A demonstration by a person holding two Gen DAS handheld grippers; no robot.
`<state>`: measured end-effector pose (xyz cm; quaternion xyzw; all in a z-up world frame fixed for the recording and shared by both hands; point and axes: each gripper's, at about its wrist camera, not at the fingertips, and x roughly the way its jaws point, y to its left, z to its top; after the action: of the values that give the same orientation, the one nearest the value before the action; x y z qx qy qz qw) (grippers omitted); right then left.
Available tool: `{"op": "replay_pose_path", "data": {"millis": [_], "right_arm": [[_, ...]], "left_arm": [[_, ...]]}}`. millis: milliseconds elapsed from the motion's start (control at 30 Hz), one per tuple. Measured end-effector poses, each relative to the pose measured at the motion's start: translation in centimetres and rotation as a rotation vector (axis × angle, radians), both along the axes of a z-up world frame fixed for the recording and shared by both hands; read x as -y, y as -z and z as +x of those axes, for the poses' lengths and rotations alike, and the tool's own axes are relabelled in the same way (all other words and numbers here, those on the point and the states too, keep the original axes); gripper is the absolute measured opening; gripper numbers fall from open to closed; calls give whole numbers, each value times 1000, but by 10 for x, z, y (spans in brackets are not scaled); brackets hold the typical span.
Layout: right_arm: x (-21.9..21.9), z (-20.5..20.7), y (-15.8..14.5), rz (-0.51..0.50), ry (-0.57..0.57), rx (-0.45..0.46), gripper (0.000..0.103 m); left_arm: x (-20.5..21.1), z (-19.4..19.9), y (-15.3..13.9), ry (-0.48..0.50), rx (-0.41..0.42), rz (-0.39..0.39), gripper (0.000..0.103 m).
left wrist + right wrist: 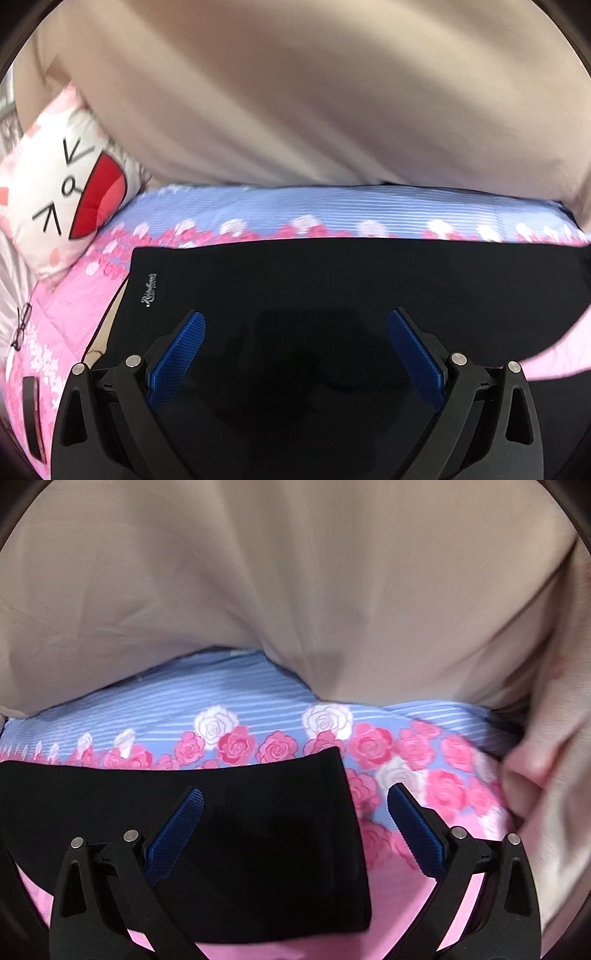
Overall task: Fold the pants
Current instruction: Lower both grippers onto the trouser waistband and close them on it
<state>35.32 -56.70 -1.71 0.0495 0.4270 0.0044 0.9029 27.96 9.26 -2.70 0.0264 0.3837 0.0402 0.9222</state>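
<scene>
Black pants [332, 280] lie flat on a bed, with a small silver logo near their left edge. My left gripper [295, 328] is open just above the middle of the pants, blue pads spread wide. In the right wrist view the pants' right end [258, 812] lies under my right gripper [295, 805], which is open; its left finger is over the black cloth and its right finger over the bedsheet. Neither gripper holds anything.
The bedsheet [406, 753] is pink and blue with roses. A cat-face pillow [66, 192] lies at the left. The person's beige shirt [314, 92] fills the top of both views. Glasses [22, 325] and a dark object [31, 417] lie at the far left.
</scene>
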Motion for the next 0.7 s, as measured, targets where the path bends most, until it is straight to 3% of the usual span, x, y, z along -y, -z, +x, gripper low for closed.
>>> {"op": "replay_pose_path", "data": {"millis": [33,67,167,233,300,400,433,467,500,567,633,700], "right_arm": [[-1,3,6,-2,-12,-14,76],[-1,7,13,3,-17,-44,67],[2,7,16,11,-4,-17,60],[9,6,15,58,12,-1,32],[10,4,15,86,6,6,22],[3,0,14,53,4,8,16],[1,0,14,55,10,9,15],[-2,-1,14,51,14,10,15],[-3,-1,14,51,19,7,15],[-6,-2,13,51,32,4,15],[-15,-13,5,50,46,13,12],[-21,-23,-10,46,50,46,12]], "left_arm": [[-14,9,1,-13,-13,-13,97],[-34,21,2,-44,-21,-18,97],[-96,59,5,-141,-58,-16,97],[-135,82,9,-225,-72,-9,97],[-174,105,17,-316,-83,-5,95],[-204,135,41,-322,-181,-59,95],[-207,143,50,-320,-219,-59,87],[-209,152,62,-305,-259,-64,69],[-212,157,68,-297,-272,-99,68],[-215,159,66,-320,-267,-116,31],[-211,156,58,-282,-268,-144,21],[-203,143,41,-235,-215,-158,15]]}}
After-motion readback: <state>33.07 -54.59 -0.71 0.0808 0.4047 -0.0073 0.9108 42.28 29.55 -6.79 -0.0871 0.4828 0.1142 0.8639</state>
